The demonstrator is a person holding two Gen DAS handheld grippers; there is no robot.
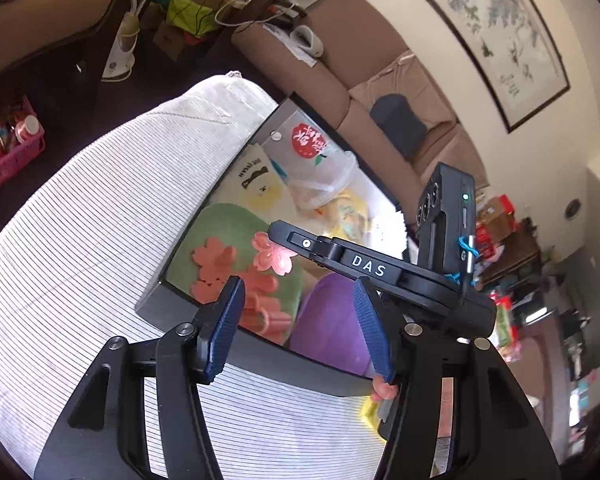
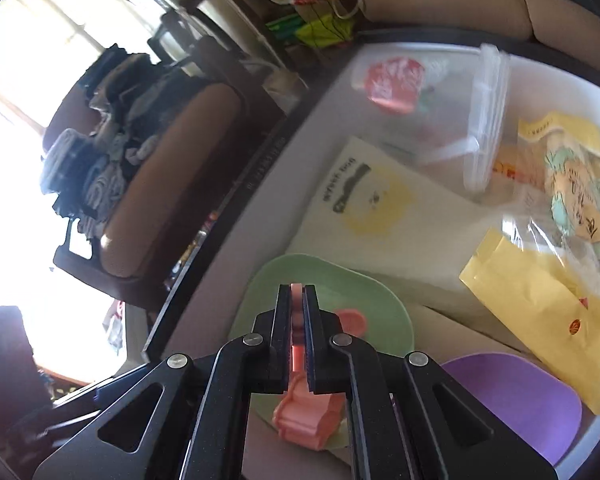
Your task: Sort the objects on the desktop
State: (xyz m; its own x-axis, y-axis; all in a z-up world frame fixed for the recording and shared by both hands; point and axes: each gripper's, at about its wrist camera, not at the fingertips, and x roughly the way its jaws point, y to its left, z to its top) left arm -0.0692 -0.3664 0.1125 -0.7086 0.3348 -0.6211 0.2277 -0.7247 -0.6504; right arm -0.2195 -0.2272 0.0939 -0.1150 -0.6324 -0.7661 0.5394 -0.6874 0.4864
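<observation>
A dark tray (image 1: 260, 354) holds a green plate (image 1: 224, 220) with several pink flower pieces (image 1: 216, 258) and a purple plate (image 1: 332, 328). My left gripper (image 1: 300, 320) is open and empty, hovering over the tray's near rim. My right gripper (image 1: 278, 236) reaches in from the right, shut on a pink flower piece (image 1: 272, 256) above the green plate. In the right wrist view the right gripper (image 2: 298, 292) is shut on the pink flower piece (image 2: 297, 320) over the green plate (image 2: 324, 280), with more pink pieces (image 2: 308, 416) below and the purple plate (image 2: 516, 400) at right.
The tray (image 2: 236, 208) also holds a white-and-yellow booklet (image 2: 364, 208), a clear lidded box (image 2: 484, 120), a red-printed bag (image 2: 396, 80) and yellow packets (image 2: 540, 304). A white striped cloth (image 1: 100, 220) lies left of the tray. A brown sofa (image 1: 380, 92) stands behind.
</observation>
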